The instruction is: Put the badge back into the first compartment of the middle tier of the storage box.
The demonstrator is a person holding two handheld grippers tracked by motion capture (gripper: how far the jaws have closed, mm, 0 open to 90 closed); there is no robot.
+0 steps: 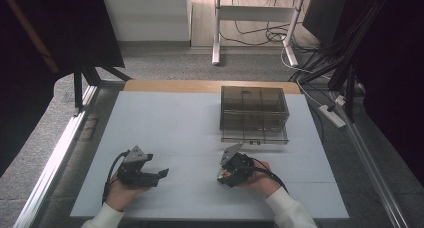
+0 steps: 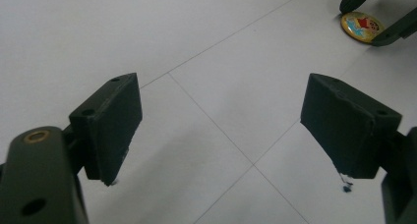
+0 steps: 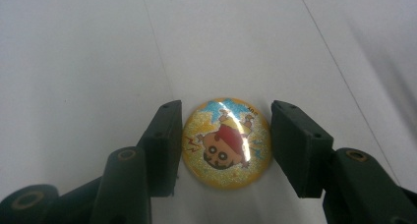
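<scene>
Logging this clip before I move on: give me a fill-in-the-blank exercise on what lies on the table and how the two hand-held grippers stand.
1. The round yellow cartoon badge lies flat on the white table, between the jaws of the ____ hand-held gripper.
2. The left hand-held gripper has its jaws spread wide, with ____ between them.
3. The dark see-through plastic organiser box stands at the ____ side of the table from the person.

Missing words: right; nothing; far
</scene>
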